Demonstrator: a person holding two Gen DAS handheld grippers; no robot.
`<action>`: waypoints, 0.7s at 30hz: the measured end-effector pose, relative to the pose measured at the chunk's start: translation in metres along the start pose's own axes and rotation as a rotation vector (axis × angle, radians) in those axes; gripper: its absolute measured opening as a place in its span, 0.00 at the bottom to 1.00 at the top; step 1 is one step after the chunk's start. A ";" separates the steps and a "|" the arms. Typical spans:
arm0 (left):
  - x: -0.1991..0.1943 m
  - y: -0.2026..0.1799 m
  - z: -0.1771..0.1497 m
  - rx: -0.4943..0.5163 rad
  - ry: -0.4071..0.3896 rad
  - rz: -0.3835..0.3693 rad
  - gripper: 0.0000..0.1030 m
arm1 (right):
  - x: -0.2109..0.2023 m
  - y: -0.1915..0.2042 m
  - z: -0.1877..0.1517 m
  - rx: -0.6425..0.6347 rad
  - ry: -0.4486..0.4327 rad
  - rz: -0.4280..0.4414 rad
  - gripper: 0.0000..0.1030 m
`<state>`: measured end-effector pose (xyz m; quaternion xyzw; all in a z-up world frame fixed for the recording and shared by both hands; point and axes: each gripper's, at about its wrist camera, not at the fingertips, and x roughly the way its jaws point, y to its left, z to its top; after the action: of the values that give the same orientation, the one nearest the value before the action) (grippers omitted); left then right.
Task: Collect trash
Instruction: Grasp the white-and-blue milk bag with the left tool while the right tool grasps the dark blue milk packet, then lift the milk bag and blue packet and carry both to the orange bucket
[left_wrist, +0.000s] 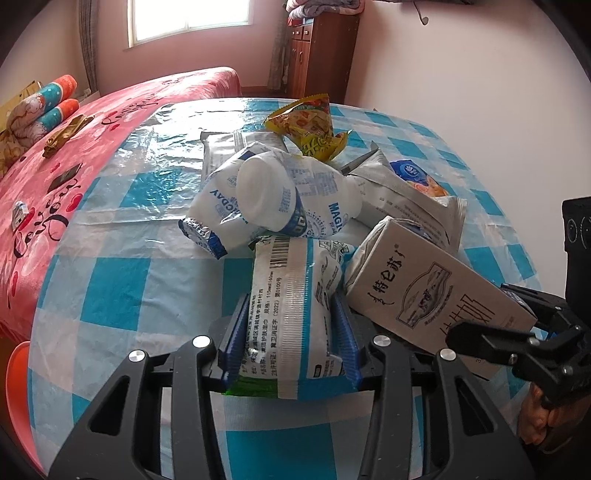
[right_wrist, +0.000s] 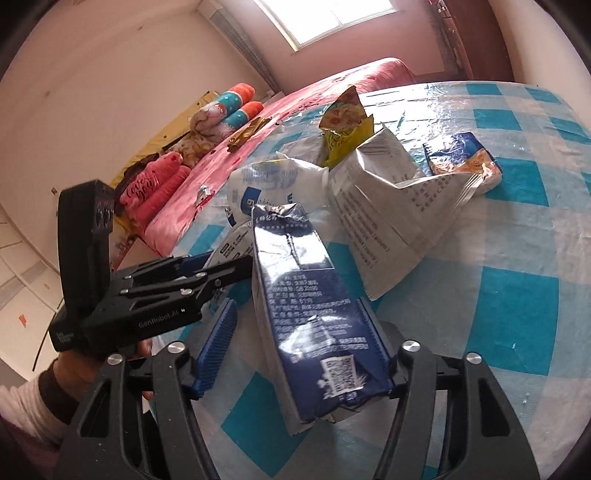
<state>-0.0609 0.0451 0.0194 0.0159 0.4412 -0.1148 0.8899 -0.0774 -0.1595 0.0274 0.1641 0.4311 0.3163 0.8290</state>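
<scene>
A pile of trash lies on the blue-checked table (left_wrist: 122, 280). My left gripper (left_wrist: 290, 332) is shut on a white wet-wipe packet (left_wrist: 291, 314) with a barcode. Beyond it lie a white plastic bottle (left_wrist: 266, 199) on a crumpled white-blue wrapper (left_wrist: 325, 192) and a yellow snack bag (left_wrist: 310, 125). My right gripper (right_wrist: 301, 343) has a dark blue milk carton (right_wrist: 310, 314) between its fingers; the left finger (right_wrist: 218, 343) stands apart from the carton. The carton shows beige in the left wrist view (left_wrist: 436, 295). A silver-white bag (right_wrist: 384, 206) and a tissue pack (right_wrist: 461, 158) lie behind.
A bed with a pink cover (left_wrist: 55, 177) adjoins the table on the left, with rolled blankets (left_wrist: 48, 107) on it. A wooden cabinet (left_wrist: 321, 51) stands by the far wall. An orange object (left_wrist: 16, 373) sits at the table's lower left edge.
</scene>
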 end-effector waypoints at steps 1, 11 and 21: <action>-0.001 0.000 -0.001 0.000 -0.003 0.003 0.43 | 0.002 0.000 0.000 -0.003 0.008 0.003 0.59; -0.008 0.006 -0.008 -0.016 -0.019 -0.001 0.41 | 0.016 0.017 -0.003 -0.081 0.025 -0.067 0.39; -0.017 0.022 -0.018 -0.052 -0.022 -0.041 0.41 | 0.005 0.006 -0.001 -0.025 -0.057 -0.112 0.33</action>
<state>-0.0800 0.0718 0.0199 -0.0176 0.4343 -0.1217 0.8923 -0.0780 -0.1514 0.0271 0.1384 0.4120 0.2697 0.8593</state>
